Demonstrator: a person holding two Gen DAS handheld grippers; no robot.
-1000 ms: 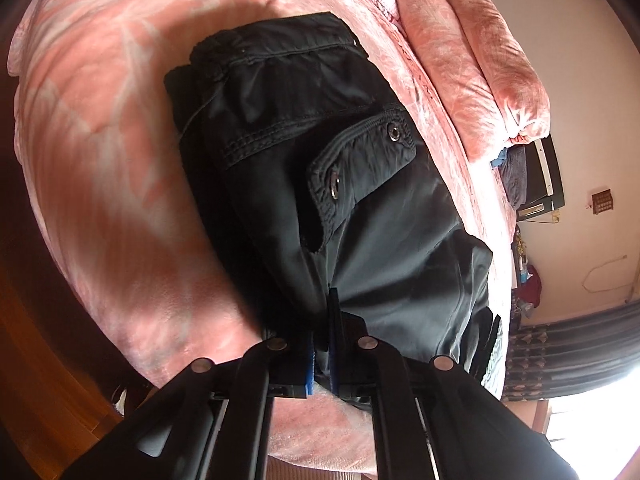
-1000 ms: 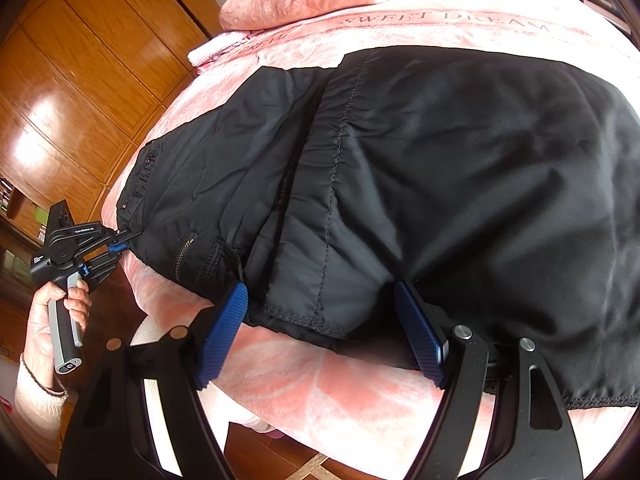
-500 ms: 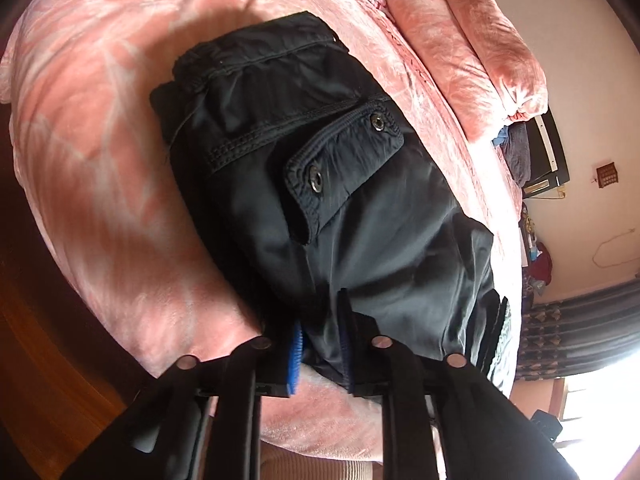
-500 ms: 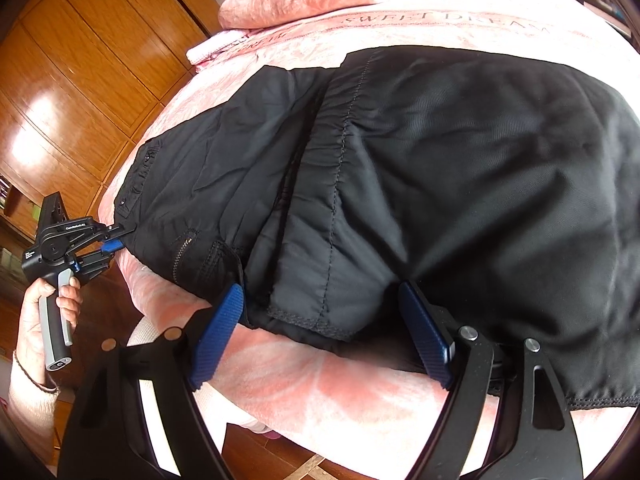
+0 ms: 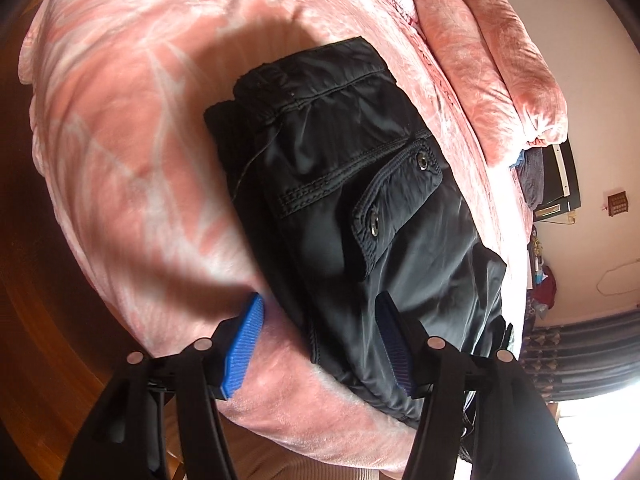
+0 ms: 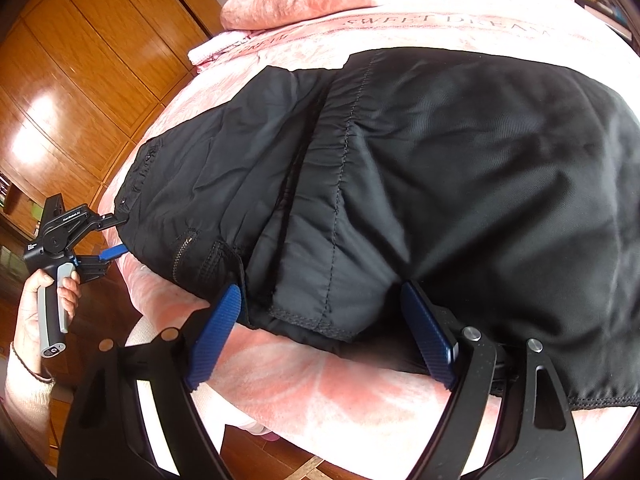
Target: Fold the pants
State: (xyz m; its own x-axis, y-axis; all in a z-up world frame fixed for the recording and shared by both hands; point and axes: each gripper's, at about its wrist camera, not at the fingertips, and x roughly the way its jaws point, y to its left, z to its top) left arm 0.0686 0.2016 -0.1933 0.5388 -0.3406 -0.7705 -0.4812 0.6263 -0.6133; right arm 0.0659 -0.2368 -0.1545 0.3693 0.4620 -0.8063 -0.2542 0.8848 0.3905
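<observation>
Behind the black pants, stacked pink quilts on the bedspread.

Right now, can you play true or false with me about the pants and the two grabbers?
1. The pants are black. True.
2. The left gripper is squeezed shut on the pants. False: its jaws stand wide open.
3. The pants lie on a pink bed. True.
4. The right gripper is closed. False: it is open around the pants' edge.
5. The pocket flap has two metal snaps. True.
</observation>
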